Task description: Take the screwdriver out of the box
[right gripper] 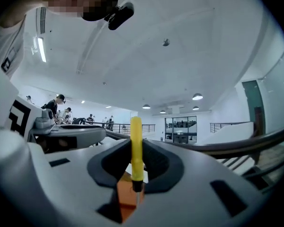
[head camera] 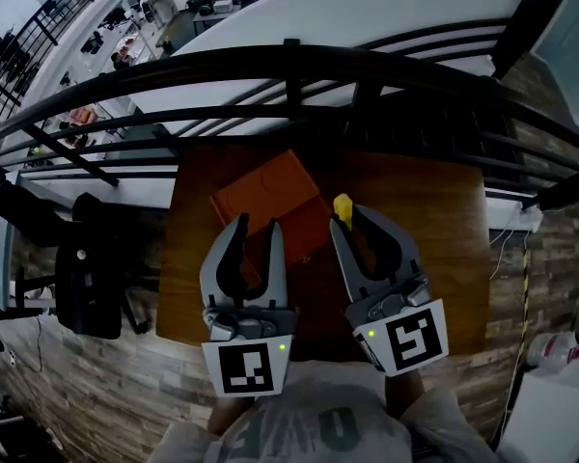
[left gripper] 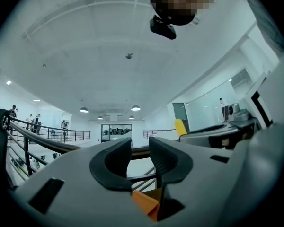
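An orange box (head camera: 270,201) lies closed on the brown wooden table (head camera: 434,230). My right gripper (head camera: 345,218) hovers above the box's right side, shut on a yellow-handled screwdriver (head camera: 343,207). In the right gripper view the screwdriver (right gripper: 136,148) stands upright between the pads, its thin shaft pointing down over the orange box (right gripper: 125,200). My left gripper (head camera: 259,226) is held beside it over the box, open a little with nothing between its fingers. The left gripper view shows its gap (left gripper: 139,150), the box (left gripper: 144,203) below and the screwdriver's handle tip (left gripper: 180,126) to the right.
A black metal railing (head camera: 289,66) runs just beyond the table's far edge. A black chair (head camera: 92,263) stands left of the table on the brick-pattern floor. Cables and a white socket strip (head camera: 521,222) lie to the right. People stand far off in the hall.
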